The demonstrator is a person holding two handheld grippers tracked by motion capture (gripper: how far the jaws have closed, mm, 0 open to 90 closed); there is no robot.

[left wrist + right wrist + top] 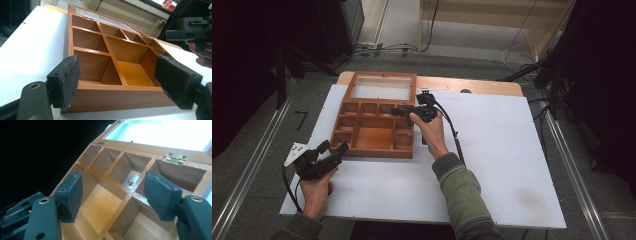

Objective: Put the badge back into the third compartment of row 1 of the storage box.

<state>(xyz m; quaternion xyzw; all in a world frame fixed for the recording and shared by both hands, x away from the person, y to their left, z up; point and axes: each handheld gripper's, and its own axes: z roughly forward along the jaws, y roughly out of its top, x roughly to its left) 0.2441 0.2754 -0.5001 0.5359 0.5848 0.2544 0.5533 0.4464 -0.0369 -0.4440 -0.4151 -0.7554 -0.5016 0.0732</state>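
Wooden divided box (374, 131) sits left of centre in the high view, glazed lid (383, 86) laid open flat behind it. Right gripper (408, 111) hovers over the box's right-hand compartments, jaws apart, empty (a small metal piece (130, 181) lies in a cell ahead). Left gripper (331, 152), lower left, jaws spread before the box's near corner, empty. Risk: a jaw catching a thin divider, shoving the unbraced box.
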